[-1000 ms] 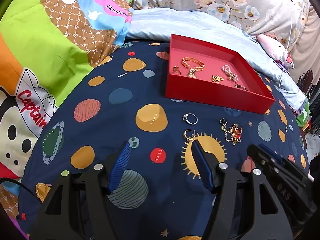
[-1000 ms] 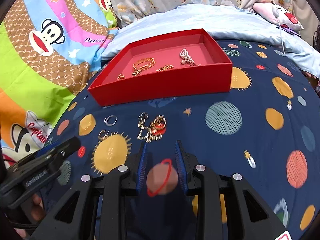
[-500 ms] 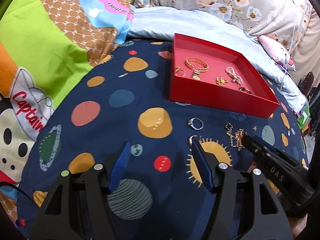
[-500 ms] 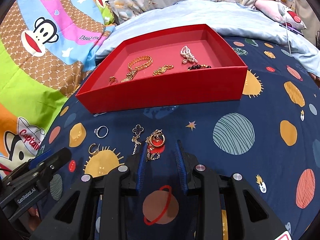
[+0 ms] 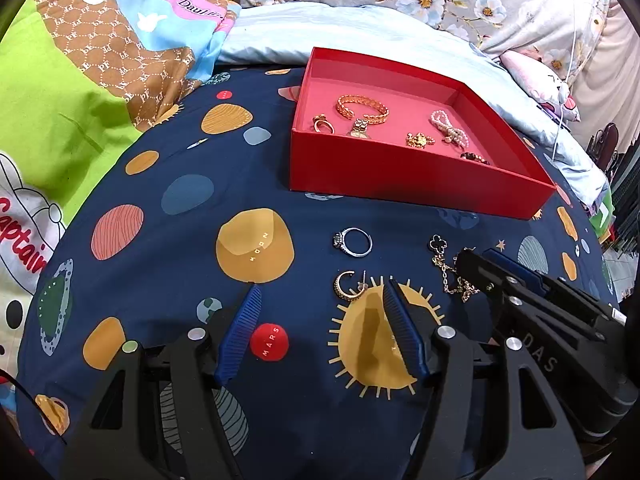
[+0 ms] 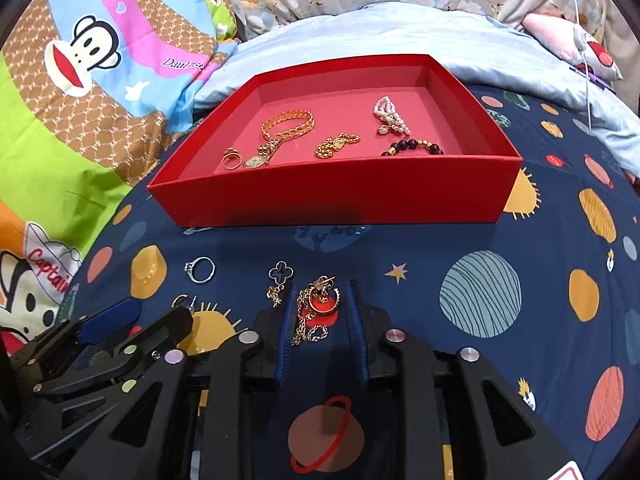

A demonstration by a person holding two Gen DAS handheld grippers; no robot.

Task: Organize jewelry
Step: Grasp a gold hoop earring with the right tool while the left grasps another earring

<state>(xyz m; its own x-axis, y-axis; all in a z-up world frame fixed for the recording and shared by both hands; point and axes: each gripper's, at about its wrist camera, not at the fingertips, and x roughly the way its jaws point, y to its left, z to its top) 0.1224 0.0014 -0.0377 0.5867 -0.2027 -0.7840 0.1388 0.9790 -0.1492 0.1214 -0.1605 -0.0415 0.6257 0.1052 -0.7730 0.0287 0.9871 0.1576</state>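
Since a second ago the right gripper (image 6: 319, 303) has come forward across the planet-print bedspread (image 6: 480, 292), so that the tangled gold chain with its red-centred ring (image 6: 320, 304) now lies between its blue finger pads (image 6: 285, 332), where before it lay ahead of the tips. The fingers stand narrowly apart with a gap on each side of the chain — whether a pad brushes a link is hard to judge from this angle. The chain's black clover charm (image 6: 281, 273) lies just beyond the left fingertip.

The left gripper (image 5: 320, 300) hangs with its fingers spread wide and nothing between them; a gold hoop earring (image 5: 349, 285) lies just ahead of it, near the right fingertip. A silver ring with a stone (image 5: 353, 241) rests on the cloth a little farther off, between the earring and the box.

The open red box (image 6: 336, 204) sits on the far side of the loose pieces. Inside it are a gold link bracelet (image 6: 289, 123) at the left with a small gold ring (image 6: 232, 157) near it, a gold pendant piece (image 6: 336, 145) in the middle, a pearl strand (image 6: 390, 116) farther right and a dark bead bracelet (image 6: 414, 146) against the near wall.
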